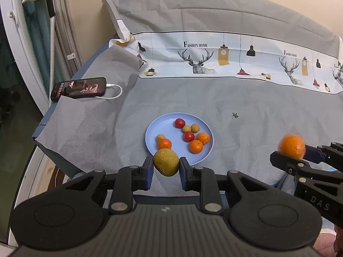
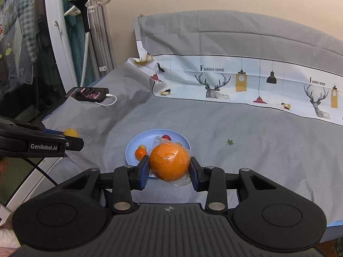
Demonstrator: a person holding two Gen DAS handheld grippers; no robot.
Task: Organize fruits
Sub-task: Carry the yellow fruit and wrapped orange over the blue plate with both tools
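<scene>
A light blue plate (image 1: 154, 137) lies on the grey bedspread and holds small oranges (image 1: 196, 146), red cherry tomatoes (image 1: 180, 123) and small tan fruits (image 1: 195, 127). My left gripper (image 1: 166, 169) is shut on a brown-green kiwi (image 1: 166, 161), held just in front of the plate's near rim. My right gripper (image 2: 169, 169) is shut on a large orange in clear plastic wrap (image 2: 169, 162), held in front of the plate (image 2: 130, 150). The orange also shows at the right of the left wrist view (image 1: 291, 146). The kiwi shows at the left of the right wrist view (image 2: 70, 132).
A phone (image 1: 79, 88) with a white charging cable lies at the bed's left edge. A small green stem bit (image 1: 235, 115) lies on the cover right of the plate. A grey pillow and a printed deer-pattern sheet (image 1: 214, 57) lie behind. A curtain and window frame stand at left.
</scene>
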